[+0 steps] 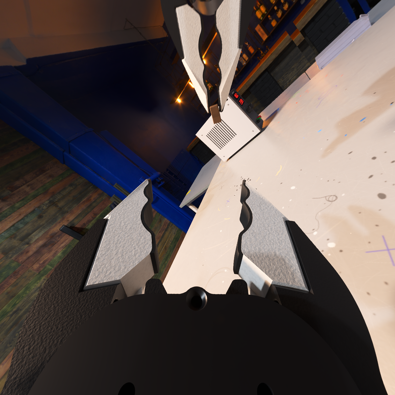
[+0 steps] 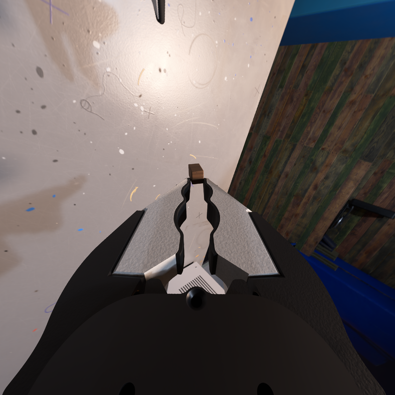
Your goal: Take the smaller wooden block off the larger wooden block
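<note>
My right gripper [image 2: 196, 180] is shut on the smaller wooden block [image 2: 195, 173], a small brown cuboid pinched at the fingertips and held above the white speckled table [image 2: 106, 128]. The same gripper [image 1: 214, 110] shows in the left wrist view, pointing down from the top with the block [image 1: 215, 114] between its tips. My left gripper [image 1: 196, 181] is open and empty, over the table's edge. One of its fingertips [image 2: 159, 12] shows at the top of the right wrist view. The larger wooden block is not in view.
A white box with vent slots and red displays [image 1: 228, 130] stands on the table [image 1: 299, 171] near its edge; it also shows between my right fingers [image 2: 192, 280]. A plank floor [image 2: 320, 149] and a blue bench [image 1: 96, 149] lie beyond the table's edge.
</note>
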